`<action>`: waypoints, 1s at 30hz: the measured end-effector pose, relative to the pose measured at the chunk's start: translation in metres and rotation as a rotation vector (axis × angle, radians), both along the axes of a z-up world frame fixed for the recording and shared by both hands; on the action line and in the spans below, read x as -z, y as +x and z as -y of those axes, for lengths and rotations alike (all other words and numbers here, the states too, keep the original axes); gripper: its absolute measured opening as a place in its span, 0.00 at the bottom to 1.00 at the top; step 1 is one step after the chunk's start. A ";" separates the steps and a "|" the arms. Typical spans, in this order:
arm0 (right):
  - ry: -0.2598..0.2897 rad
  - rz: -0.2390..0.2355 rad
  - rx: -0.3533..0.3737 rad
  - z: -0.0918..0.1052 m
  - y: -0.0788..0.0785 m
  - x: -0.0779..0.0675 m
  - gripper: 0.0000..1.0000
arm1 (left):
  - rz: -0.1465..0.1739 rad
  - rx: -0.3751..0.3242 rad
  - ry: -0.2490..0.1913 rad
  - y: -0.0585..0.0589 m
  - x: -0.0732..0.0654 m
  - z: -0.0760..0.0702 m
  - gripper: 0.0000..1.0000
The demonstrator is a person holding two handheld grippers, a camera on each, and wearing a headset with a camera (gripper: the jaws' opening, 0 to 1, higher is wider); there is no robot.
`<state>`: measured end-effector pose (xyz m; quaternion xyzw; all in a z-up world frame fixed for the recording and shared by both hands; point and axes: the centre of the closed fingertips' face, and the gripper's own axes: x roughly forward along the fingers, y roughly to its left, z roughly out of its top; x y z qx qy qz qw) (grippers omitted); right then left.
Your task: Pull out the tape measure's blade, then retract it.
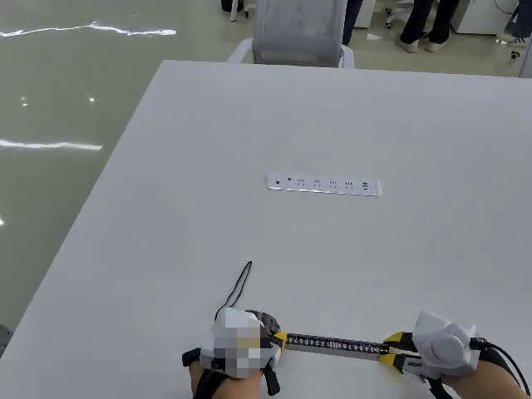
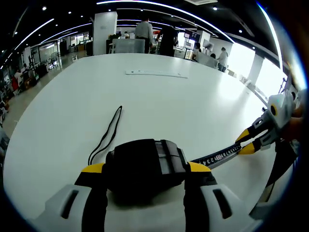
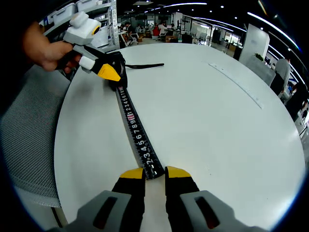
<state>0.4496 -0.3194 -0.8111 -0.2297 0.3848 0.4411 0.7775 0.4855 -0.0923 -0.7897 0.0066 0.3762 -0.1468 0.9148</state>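
Note:
The black tape measure case (image 2: 145, 164) sits on the white table (image 1: 332, 116), and my left gripper (image 2: 145, 170) is shut on its sides with yellow-tipped jaws. Its numbered blade (image 3: 136, 129) is drawn out flat along the table toward the right. My right gripper (image 3: 154, 173) is shut on the blade's end. In the head view the left gripper (image 1: 273, 339) and the right gripper (image 1: 391, 349) are near the table's front edge, with the blade (image 1: 337, 343) stretched between them. A black wrist cord (image 1: 238, 291) trails from the case across the table.
A white power strip (image 1: 324, 184) lies flat at mid-table. A grey mesh chair (image 1: 299, 32) stands at the table's far edge. People stand further back in the room. The table's front edge lies just below both grippers.

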 end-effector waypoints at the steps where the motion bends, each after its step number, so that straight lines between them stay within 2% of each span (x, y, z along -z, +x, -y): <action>1: 0.000 -0.003 0.000 0.000 0.000 0.000 0.14 | 0.000 0.000 0.000 0.000 0.000 0.000 0.61; 30: 0.007 -0.008 -0.019 -0.015 0.002 0.000 0.14 | 0.001 -0.002 -0.004 0.001 0.001 -0.001 0.61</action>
